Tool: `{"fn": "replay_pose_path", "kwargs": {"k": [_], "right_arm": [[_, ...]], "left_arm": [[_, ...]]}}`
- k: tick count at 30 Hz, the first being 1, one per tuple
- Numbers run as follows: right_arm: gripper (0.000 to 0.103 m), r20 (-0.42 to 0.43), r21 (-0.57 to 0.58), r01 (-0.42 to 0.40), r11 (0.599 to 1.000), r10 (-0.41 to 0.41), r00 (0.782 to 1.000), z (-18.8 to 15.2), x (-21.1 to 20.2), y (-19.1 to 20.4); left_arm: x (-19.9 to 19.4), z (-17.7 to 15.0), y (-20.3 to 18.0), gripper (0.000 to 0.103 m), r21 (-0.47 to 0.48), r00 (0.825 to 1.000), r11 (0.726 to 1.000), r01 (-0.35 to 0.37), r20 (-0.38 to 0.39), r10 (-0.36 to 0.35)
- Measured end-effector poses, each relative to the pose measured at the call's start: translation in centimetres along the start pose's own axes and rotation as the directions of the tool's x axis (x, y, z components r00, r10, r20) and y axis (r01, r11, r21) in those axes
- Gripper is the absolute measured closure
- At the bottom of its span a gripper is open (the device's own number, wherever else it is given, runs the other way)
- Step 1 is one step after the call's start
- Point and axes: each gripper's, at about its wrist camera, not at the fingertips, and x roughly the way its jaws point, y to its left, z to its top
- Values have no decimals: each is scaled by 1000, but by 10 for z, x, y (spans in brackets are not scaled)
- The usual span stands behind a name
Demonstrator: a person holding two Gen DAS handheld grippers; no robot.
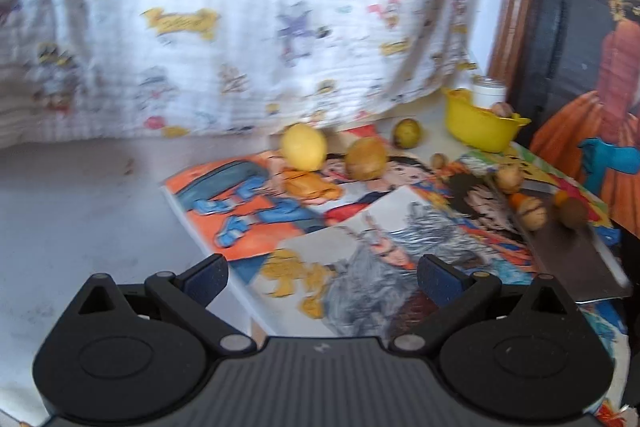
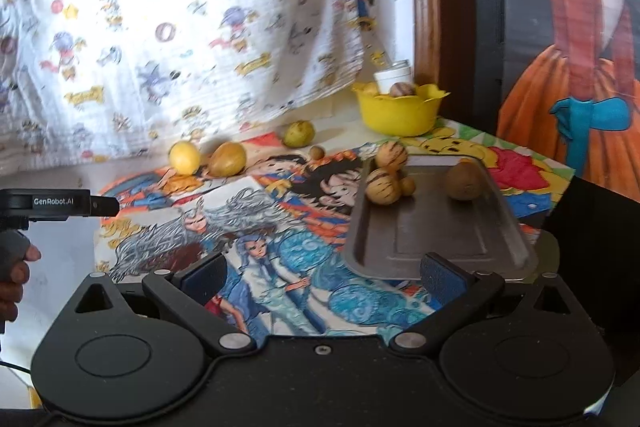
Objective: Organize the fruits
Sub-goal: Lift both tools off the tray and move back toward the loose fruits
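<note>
Cartoon-printed posters (image 2: 280, 227) cover the table where a lemon (image 2: 184, 157) sits at ten o'clock, firm, light, smooth, best pinched across its middle, while both the left gripper (image 1: 320, 277) and right gripper (image 2: 322, 277) hang spread and empty.

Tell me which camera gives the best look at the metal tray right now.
The right wrist view: the metal tray lies nearly whole in front, its rim and the fruits on its far end sharp. The left wrist view catches the tray only edge-on at the far right, blurred and cut off.
</note>
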Motion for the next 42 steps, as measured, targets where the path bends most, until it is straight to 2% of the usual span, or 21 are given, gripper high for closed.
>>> {"fn": "replay_pose_path", "kwargs": {"k": [7,14,18,23,29,33,36,39,42], "right_arm": [[1,-32,-6,-52,999,51,998,-1,23,6],[1,-82,2,-64,998,64,995,-1,47,7],[1,-104,-30,-78,996,75,992,4,56,11],[1,-81,-115,-130,985,121,989,27,62,17],[1,-29,-218,-189,957,188,982,71,72,22],[1,-10,-188,-177,966,179,984,107,89,15],[1,8,-203,-161,966,166,986,134,104,8],[1,36,-263,-163,951,179,983,156,120,0],[1,44,-355,-169,919,197,979,167,142,-8]], "left_arm": [[15,-3,26,0,-24,999,999,-38,-11,37],[30,-2,39,0,-41,998,997,-67,-22,66],[38,5,43,0,-18,996,996,-84,-17,84],[45,24,46,0,33,996,996,-86,32,85],[52,50,46,0,100,992,991,-84,105,74],[56,68,40,0,147,993,988,-47,118,30],[58,88,29,0,208,992,978,17,121,-43],[63,113,9,0,281,983,955,91,126,-131],[75,138,-18,0,376,968,917,138,144,-205]]}}
